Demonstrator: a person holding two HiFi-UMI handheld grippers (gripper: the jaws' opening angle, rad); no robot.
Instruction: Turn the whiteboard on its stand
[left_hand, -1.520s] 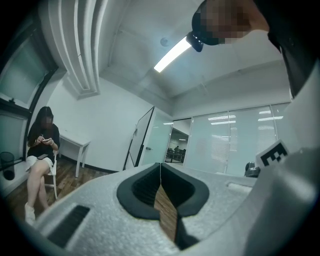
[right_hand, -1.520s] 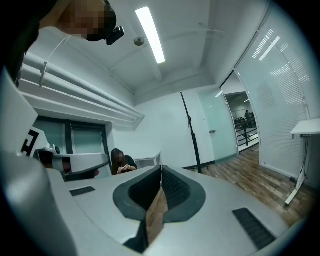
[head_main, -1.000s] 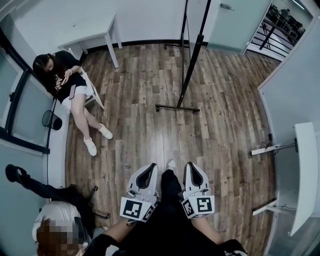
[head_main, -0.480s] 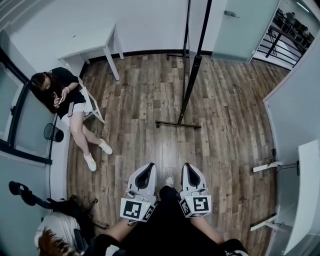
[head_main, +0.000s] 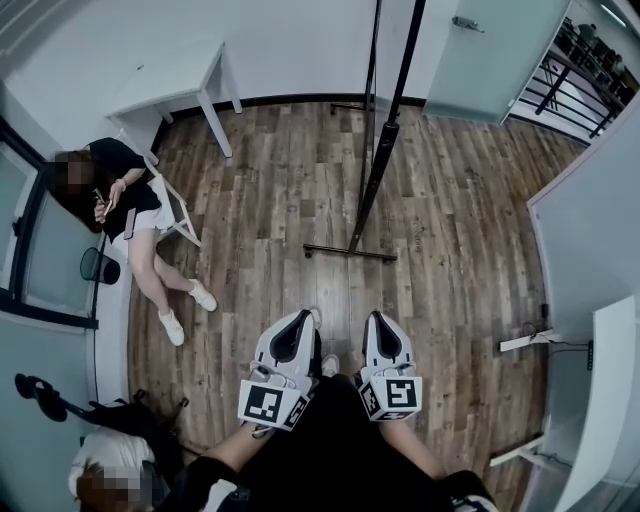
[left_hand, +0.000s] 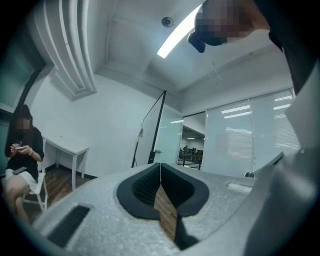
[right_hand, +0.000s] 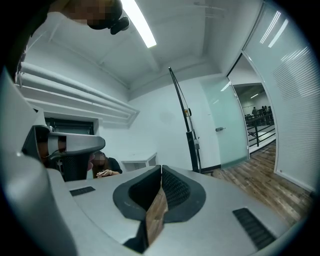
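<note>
The whiteboard stands edge-on to me on its black stand, whose foot bar rests on the wood floor ahead. My left gripper and right gripper are held side by side low in the head view, pointing at the stand and well short of it. Both are shut with nothing between the jaws. In the left gripper view the board rises beyond the closed tips. The right gripper view shows the stand's pole beyond the closed tips.
A person sits on a chair at the left, by a white table against the wall. A glass door is at the back right. A white desk lines the right side. Another person is at the bottom left.
Both grippers have moved forward together toward the stand, still side by side and shut. The stand's foot bar now lies nearer to them.
</note>
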